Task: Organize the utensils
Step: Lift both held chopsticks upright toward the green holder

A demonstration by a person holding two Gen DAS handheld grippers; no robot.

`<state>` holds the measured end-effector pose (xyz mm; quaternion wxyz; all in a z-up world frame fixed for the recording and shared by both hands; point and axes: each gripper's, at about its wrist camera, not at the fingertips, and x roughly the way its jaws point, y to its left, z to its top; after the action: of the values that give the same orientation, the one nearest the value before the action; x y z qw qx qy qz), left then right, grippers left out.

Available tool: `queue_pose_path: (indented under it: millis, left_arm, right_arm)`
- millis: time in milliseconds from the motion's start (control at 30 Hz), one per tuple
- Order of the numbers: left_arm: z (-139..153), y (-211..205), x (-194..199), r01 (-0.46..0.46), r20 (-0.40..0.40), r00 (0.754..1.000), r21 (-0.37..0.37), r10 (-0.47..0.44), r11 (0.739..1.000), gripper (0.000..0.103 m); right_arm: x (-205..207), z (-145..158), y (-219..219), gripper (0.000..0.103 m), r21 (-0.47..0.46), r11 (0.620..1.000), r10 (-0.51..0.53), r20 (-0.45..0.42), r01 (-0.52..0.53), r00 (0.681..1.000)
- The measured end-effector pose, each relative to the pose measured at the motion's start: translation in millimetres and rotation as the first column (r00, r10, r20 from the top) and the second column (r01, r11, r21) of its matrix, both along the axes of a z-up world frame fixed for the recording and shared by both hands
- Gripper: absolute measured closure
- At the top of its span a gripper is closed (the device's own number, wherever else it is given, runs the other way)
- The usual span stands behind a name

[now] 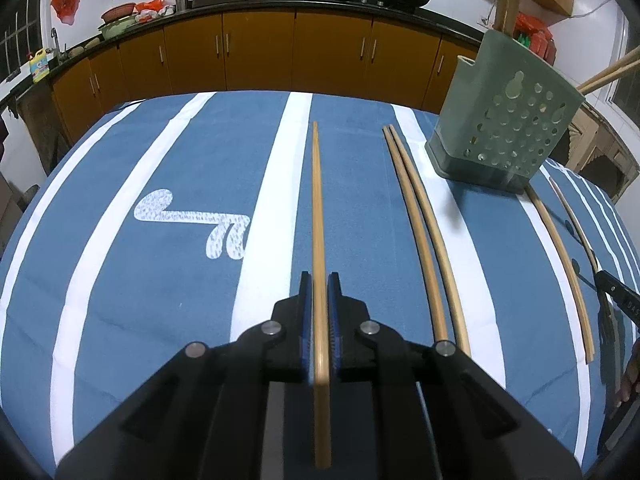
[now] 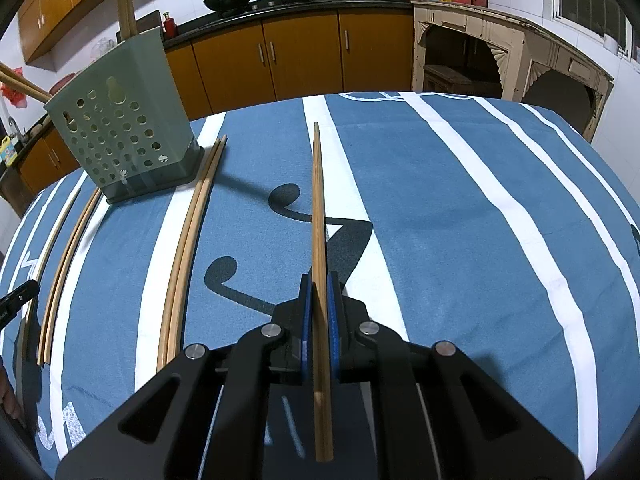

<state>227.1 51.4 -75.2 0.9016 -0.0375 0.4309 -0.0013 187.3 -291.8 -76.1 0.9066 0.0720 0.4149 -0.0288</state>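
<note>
My left gripper is shut on a wooden chopstick that points forward over the blue striped cloth. My right gripper is shut on another wooden chopstick, also pointing forward. A green perforated utensil holder stands at the right in the left wrist view and at the left in the right wrist view, with chopsticks sticking out of its top. A pair of chopsticks lies on the cloth beside the holder, and it also shows in the right wrist view.
More chopsticks lie on the cloth on the holder's far side, seen too in the right wrist view. The table has a blue cloth with white stripes. Orange kitchen cabinets and a counter with woks stand behind.
</note>
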Motion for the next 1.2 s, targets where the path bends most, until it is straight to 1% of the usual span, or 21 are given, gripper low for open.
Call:
queue_pose_path:
  millis: [200, 367, 400, 433, 500, 700, 833, 1000, 1200]
  left_arm:
    - [-1, -2, -14, 0.012, -0.001, 1.0, 0.007, -0.012, 1.0, 0.093]
    - [0, -4, -15, 0.014, -0.003, 1.0, 0.029, -0.014, 0.999, 0.095]
    - [0, -4, -14, 0.019, -0.009, 1.0, 0.029, -0.019, 0.999, 0.095]
    - [2, -3, -14, 0.022, -0.02, 1.0, 0.023, -0.021, 0.999, 0.095]
    - [7, -1, -16, 0.02, -0.009, 1.0, 0.022, -0.019, 1.0, 0.095]
    - [39, 1, -25, 0.022, 0.082, 0.996, 0.04, -0.026, 0.999, 0.095]
    - [64, 1, -32, 0.027, 0.16, 0.987, 0.032, -0.032, 0.999, 0.095]
    - [100, 6, -39, 0.029, 0.27, 0.963, -0.014, -0.024, 0.999, 0.095]
    - [133, 11, -40, 0.026, 0.355, 0.935, -0.079, 0.004, 0.997, 0.095]
  right_arm:
    - [-7, -1, -1, 0.094, 0.009, 1.0, 0.01, 0.001, -0.01, 1.0]
    - [-10, -1, -1, 0.095, 0.001, 1.0, 0.021, -0.001, -0.021, 1.0]
    - [-11, 1, -2, 0.095, 0.013, 1.0, 0.019, 0.0, -0.019, 1.0]
    - [-13, 3, -4, 0.095, 0.021, 1.0, 0.017, 0.01, -0.017, 1.0]
    - [-17, 14, -8, 0.095, 0.022, 1.0, 0.012, 0.042, -0.013, 0.999]
    - [-26, 45, -20, 0.095, 0.039, 0.999, -0.013, 0.131, 0.008, 0.991]
    - [-30, 61, -26, 0.095, 0.049, 0.999, -0.027, 0.181, 0.018, 0.983]
    - [-34, 80, -31, 0.095, 0.065, 0.998, -0.038, 0.247, 0.023, 0.968]
    - [-37, 98, -35, 0.095, 0.084, 0.996, -0.047, 0.31, 0.022, 0.95]
